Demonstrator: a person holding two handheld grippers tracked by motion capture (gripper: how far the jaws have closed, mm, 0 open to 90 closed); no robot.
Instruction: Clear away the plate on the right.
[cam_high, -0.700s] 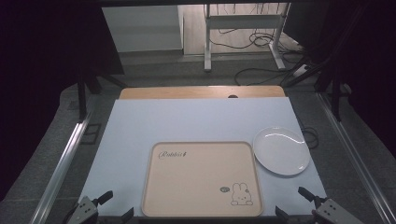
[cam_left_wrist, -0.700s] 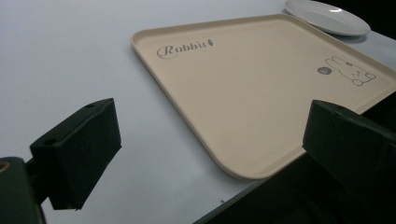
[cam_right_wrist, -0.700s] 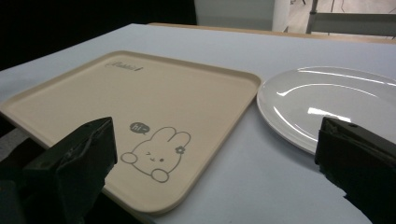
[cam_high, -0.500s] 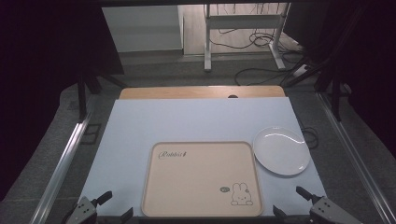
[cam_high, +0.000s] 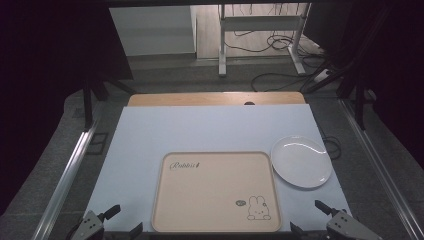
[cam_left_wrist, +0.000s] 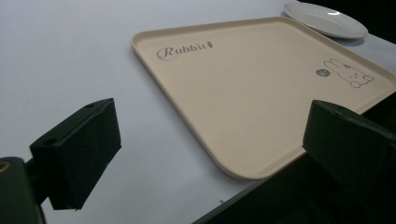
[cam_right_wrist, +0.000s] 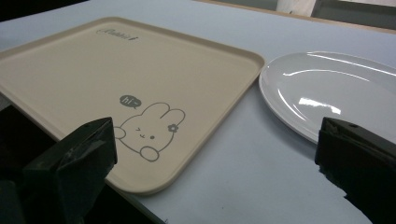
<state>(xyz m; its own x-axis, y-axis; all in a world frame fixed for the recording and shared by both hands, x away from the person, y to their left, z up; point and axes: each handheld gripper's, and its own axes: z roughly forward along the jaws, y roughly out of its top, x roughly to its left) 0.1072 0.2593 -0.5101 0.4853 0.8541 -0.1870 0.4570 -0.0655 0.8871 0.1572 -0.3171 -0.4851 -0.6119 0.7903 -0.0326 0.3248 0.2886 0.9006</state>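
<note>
Nothing is picked up yet: your left gripper (cam_high: 116, 219) and right gripper (cam_high: 311, 218) both wait with jaws wide apart and empty at the near edge of the surface (cam_high: 150, 135). The tray (cam_high: 215, 192) lies flat between them, and the plate (cam_high: 301, 161) rests just beside its far right corner.

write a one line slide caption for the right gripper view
Open right gripper at the table's near edge, facing a beige rabbit tray and an empty white plate beside it.

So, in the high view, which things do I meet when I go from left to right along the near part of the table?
Left gripper → beige rectangular rabbit tray → round white plate → right gripper.
</note>
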